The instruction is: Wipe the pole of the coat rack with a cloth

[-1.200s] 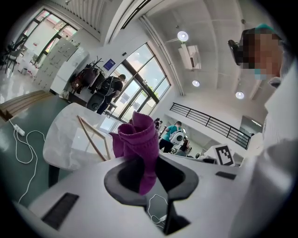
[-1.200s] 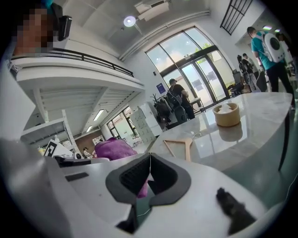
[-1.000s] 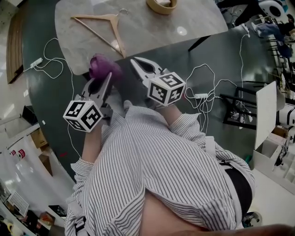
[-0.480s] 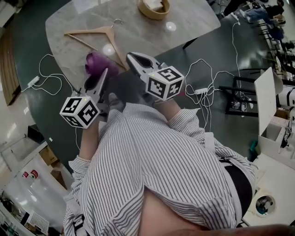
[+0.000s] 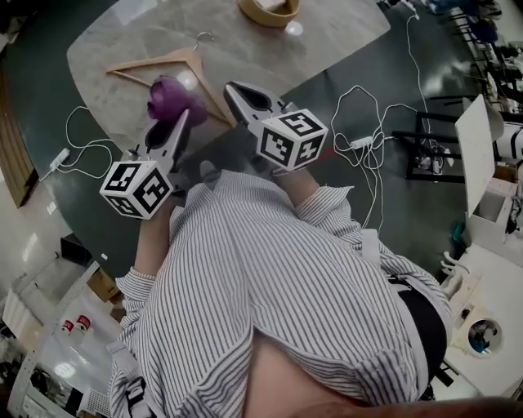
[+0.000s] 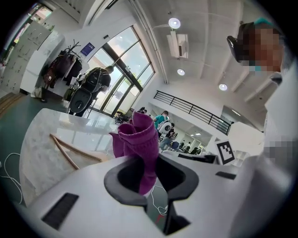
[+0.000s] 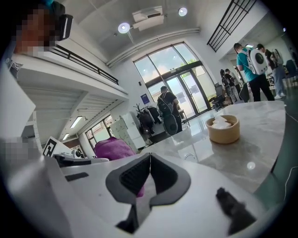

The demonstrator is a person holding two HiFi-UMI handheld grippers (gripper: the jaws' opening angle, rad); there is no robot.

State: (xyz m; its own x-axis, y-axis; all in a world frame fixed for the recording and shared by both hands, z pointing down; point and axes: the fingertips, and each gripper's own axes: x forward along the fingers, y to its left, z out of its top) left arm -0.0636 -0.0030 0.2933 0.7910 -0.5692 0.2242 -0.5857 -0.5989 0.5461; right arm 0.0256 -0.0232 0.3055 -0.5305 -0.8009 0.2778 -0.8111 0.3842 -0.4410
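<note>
A purple cloth [image 5: 167,99] is bunched in my left gripper [image 5: 176,122], whose jaws are shut on it; in the left gripper view the cloth [image 6: 139,144] sticks up out of the jaws. My right gripper [image 5: 239,92] is beside it, jaws closed together with nothing between them. In the right gripper view the cloth [image 7: 114,148] shows to the left of the right gripper [image 7: 150,158]. Both grippers hang above the near edge of the marble table [image 5: 327,37]. A coat rack with dark clothes [image 6: 65,65] stands far off near the windows, also seen as a coat rack [image 7: 148,116] in the right gripper view.
A wooden hanger [image 5: 163,65] lies on the table ahead of the left gripper. A round wooden bowl [image 5: 268,10] sits at the table's far side. White cables [image 5: 368,155] trail over the dark floor. A white box [image 5: 490,188] stands at the right. People stand near the glass doors.
The view has shifted, so the table and hanger sit further left and up. Both grippers keep the same pose, the left still holding the cloth.
</note>
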